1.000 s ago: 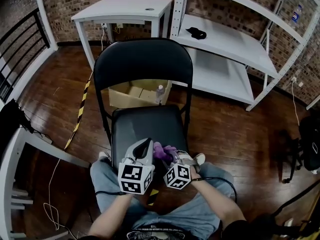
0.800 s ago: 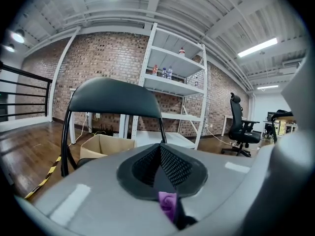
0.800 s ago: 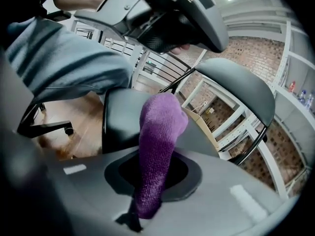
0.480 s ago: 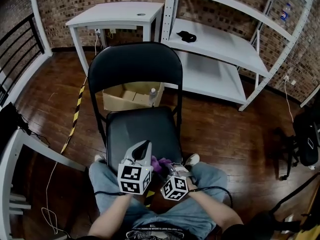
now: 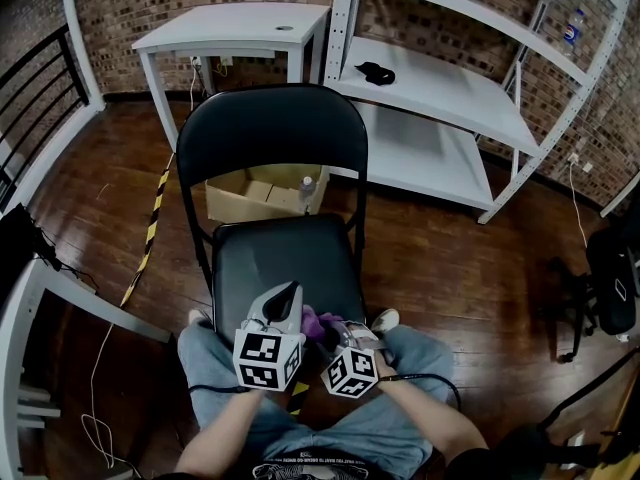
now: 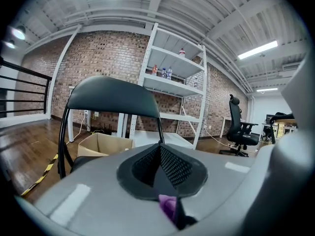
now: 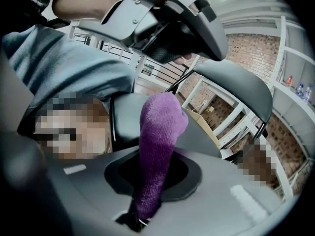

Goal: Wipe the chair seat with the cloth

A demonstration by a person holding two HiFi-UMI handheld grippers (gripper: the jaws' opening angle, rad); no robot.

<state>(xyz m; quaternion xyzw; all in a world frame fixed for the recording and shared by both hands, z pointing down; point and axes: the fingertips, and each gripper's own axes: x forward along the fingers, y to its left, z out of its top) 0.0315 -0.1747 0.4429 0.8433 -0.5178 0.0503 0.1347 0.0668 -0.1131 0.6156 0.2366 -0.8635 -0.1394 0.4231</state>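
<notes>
The black folding chair has its seat (image 5: 280,258) right in front of the person's knees, with its back (image 5: 270,138) beyond. Both grippers hover side by side over the seat's front edge. My right gripper (image 5: 343,334) (image 7: 170,167) is shut on the purple knitted cloth (image 5: 313,321) (image 7: 157,146), which stands up out of its jaws and folds over at the top. My left gripper (image 5: 291,290) (image 6: 160,149) is shut, and a scrap of the cloth (image 6: 167,205) shows in the seam between its jaws. In the right gripper view the left gripper (image 7: 167,23) passes just above the cloth.
Behind the chair a cardboard box (image 5: 262,190) sits on the wood floor with a bottle (image 5: 306,186) in it. Farther back stand a white table (image 5: 240,23) and white shelving (image 5: 440,88). A black railing (image 5: 30,98) runs along the left, and a dark bag (image 5: 612,268) lies right.
Over the last second both grippers drew slightly back toward the person, and less of the cloth shows between them. In the last half second almost nothing moved.
</notes>
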